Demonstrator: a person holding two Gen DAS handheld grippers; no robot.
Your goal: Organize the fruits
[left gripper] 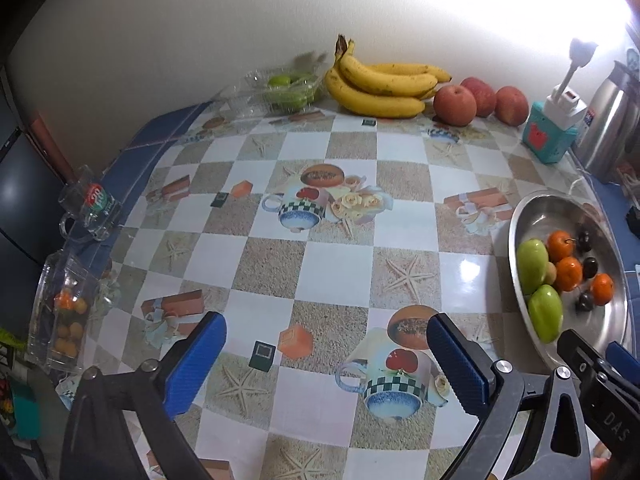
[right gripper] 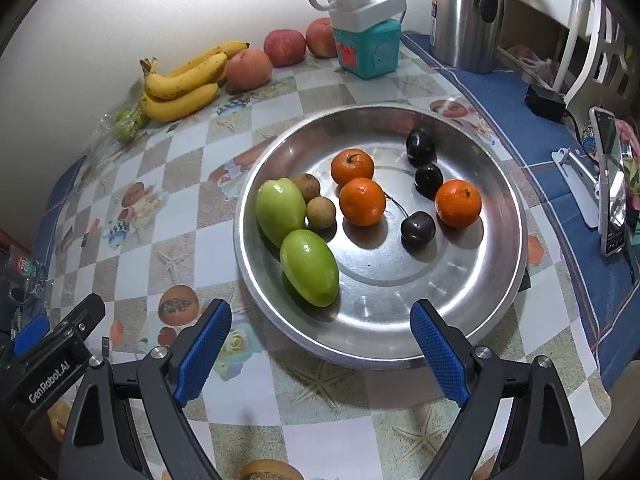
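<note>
A round steel tray (right gripper: 460, 332) sits on the checked tablecloth and holds two green fruits (right gripper: 308, 266), three oranges (right gripper: 362, 202), three dark plums (right gripper: 418, 227) and two small brown fruits (right gripper: 321, 212). My right gripper (right gripper: 320, 354) hangs open over the tray's near rim, nothing between its blue pads. My left gripper (left gripper: 326, 364) is open above bare cloth, left of the same tray (left gripper: 520, 216). A banana bunch (left gripper: 380, 84) and three red apples (left gripper: 456, 106) lie against the back wall. Green fruits lie in a clear box (left gripper: 288, 90).
A teal box with a white power strip (left gripper: 554, 128) and a steel kettle (right gripper: 464, 12) stand at the back right. A glass mug (left gripper: 90, 208) and a clear box of small orange fruits (left gripper: 64, 316) sit at the table's left edge. A phone on a stand (right gripper: 610, 184) is at right.
</note>
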